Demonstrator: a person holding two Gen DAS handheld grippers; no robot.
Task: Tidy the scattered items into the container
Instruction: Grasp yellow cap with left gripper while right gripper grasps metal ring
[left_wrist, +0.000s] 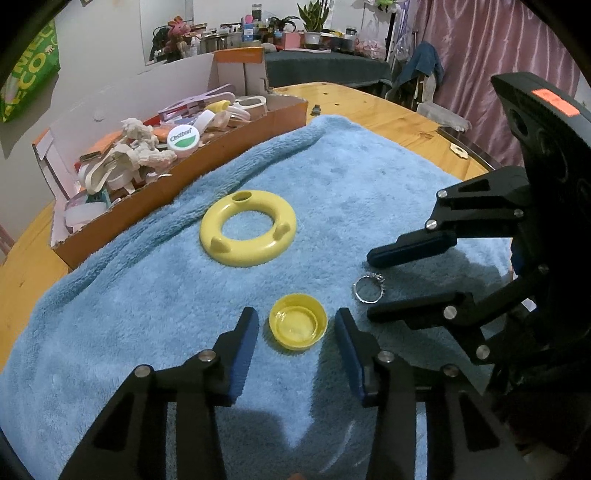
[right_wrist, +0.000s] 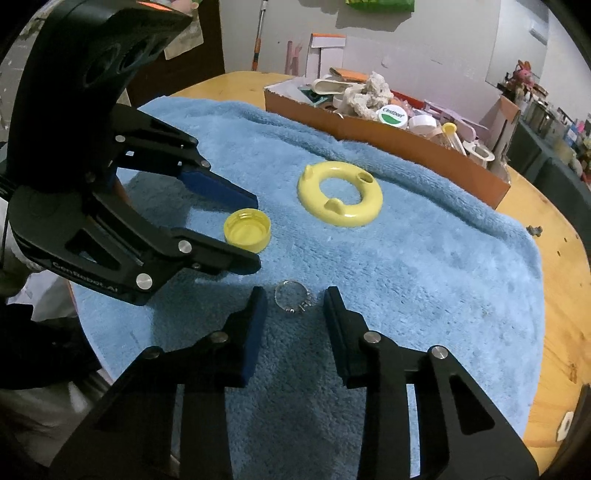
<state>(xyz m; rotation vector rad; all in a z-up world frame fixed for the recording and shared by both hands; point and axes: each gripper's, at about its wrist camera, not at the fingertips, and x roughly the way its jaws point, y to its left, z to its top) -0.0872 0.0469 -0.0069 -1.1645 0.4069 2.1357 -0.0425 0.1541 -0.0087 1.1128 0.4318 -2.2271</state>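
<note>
A yellow bottle cap (left_wrist: 297, 326) lies open side up on the blue towel (left_wrist: 147, 314), between the tips of my open left gripper (left_wrist: 297, 325). A small silver ring (right_wrist: 293, 301) lies on the towel between the tips of my open right gripper (right_wrist: 295, 301). The cap also shows in the right wrist view (right_wrist: 246, 235), inside the left gripper (right_wrist: 255, 229). The ring also shows in the left wrist view (left_wrist: 368, 290), between the right gripper's fingers (left_wrist: 373, 284). A yellow plastic ring with pegs (left_wrist: 248, 232) lies further out on the towel (right_wrist: 424, 277); it also shows in the right wrist view (right_wrist: 340, 192).
An orange cardboard box (left_wrist: 192, 173) full of small items stands along the towel's far edge, also in the right wrist view (right_wrist: 406, 144). The towel covers a round wooden table (left_wrist: 399, 118). Shelves, plants and a pink curtain stand behind.
</note>
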